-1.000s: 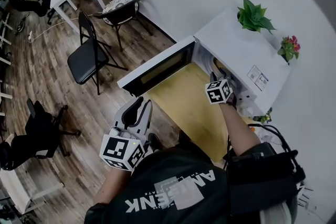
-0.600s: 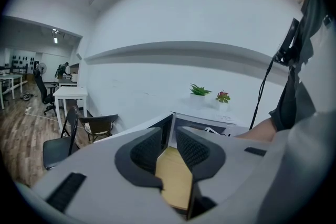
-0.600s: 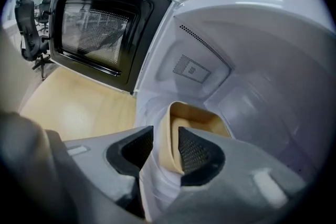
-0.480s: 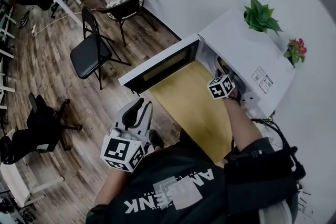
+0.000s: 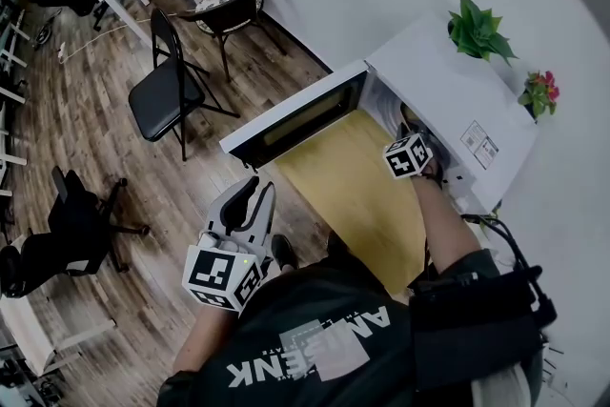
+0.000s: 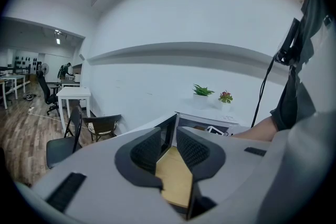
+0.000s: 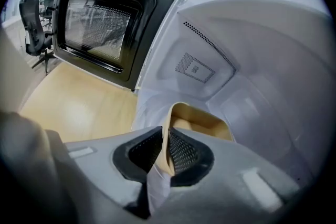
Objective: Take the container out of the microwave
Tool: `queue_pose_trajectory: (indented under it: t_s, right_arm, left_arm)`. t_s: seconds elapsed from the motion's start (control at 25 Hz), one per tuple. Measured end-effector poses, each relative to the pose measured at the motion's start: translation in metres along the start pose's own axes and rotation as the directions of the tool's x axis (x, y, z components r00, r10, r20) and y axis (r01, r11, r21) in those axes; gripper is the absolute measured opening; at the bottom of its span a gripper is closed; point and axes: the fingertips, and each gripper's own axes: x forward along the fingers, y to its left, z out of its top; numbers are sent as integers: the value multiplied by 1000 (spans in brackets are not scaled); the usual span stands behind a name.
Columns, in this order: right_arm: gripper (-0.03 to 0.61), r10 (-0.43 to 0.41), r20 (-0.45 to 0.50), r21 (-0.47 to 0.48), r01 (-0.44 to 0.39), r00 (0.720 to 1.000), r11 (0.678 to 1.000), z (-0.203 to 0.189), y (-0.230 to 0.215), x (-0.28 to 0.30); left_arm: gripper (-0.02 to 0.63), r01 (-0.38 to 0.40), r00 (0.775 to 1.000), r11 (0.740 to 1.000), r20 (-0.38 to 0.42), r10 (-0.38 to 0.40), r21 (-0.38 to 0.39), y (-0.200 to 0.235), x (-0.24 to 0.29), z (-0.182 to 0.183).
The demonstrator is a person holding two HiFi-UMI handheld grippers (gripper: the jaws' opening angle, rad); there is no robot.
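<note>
The right claw [image 7: 163,157] has just been closing and now pinches the near rim of the tan container [image 7: 205,123]. The container sits inside the microwave [image 5: 457,100], at 2 o'clock from the person in the head view, with the door [image 5: 295,114] swung open toward 10 o'clock, and the left claw [image 6: 169,149] hangs at 7 o'clock, jaws apart and empty. With only one thin wall held, the container could tip, buckle or slip from the pads on the way out, and a low pull could snag it on the cavity's front lip above the table [image 5: 353,195].
</note>
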Motion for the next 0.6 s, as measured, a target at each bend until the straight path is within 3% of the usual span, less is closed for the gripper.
queue_pose_trajectory:
  t_s: [0.28,0.6]
  right_arm:
    - [29,39,12,18,-40,999,999,9,14,-17]
    - [28,116,80,121,-125,990,985,37,49,-60]
  left_arm:
    - [91,15,1000,1000,21,-15,9,10,-3,10]
    - [63,61,997,998,40,-61,6,19,-4,17]
